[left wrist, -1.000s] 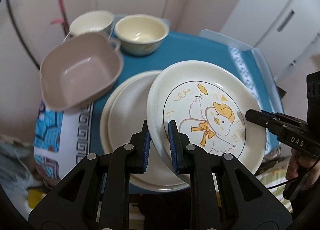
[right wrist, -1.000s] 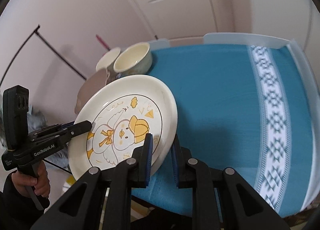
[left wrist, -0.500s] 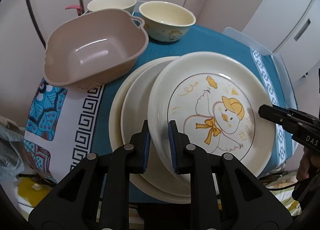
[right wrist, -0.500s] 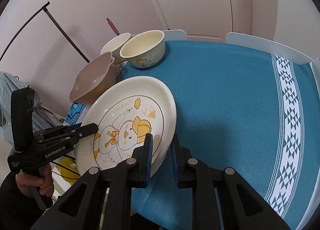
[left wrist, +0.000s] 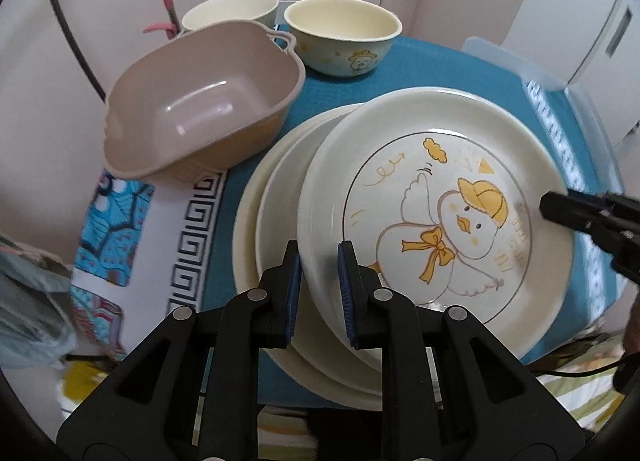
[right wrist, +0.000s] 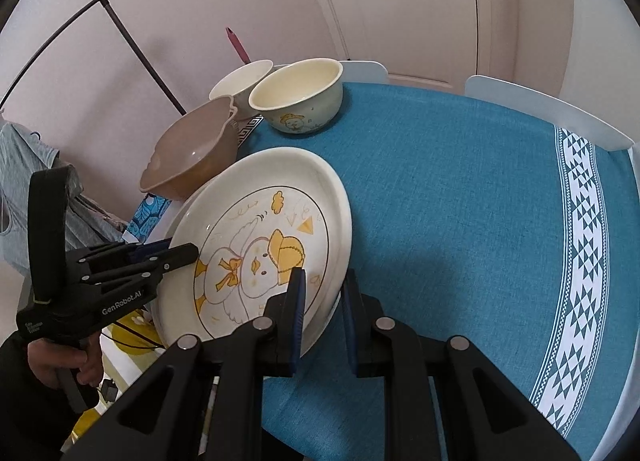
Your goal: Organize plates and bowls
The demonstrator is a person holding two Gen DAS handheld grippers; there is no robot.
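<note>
A cream plate with a yellow duck drawing [left wrist: 440,221] [right wrist: 260,245] is held by both grippers, tilted a little above a stack of plain cream plates [left wrist: 272,205]. My left gripper [left wrist: 318,261] is shut on its left rim. My right gripper [right wrist: 322,289] is shut on its opposite rim. A brown square bowl [left wrist: 200,101] [right wrist: 192,153] sits left of the stack. Two cream bowls stand behind it: one with a duck print [left wrist: 344,37] [right wrist: 300,101] and a plain one [left wrist: 228,13] [right wrist: 244,81].
The table has a teal cloth [right wrist: 460,201] with a white patterned band [right wrist: 580,241] at the right. A patterned blue and white cloth [left wrist: 132,213] hangs over the left edge. A black rack pole [right wrist: 140,49] and a door [right wrist: 400,1] stand behind.
Both grippers have carried the duck plate lower and leftward, over the plate stack. The bowls look closer in both views.
</note>
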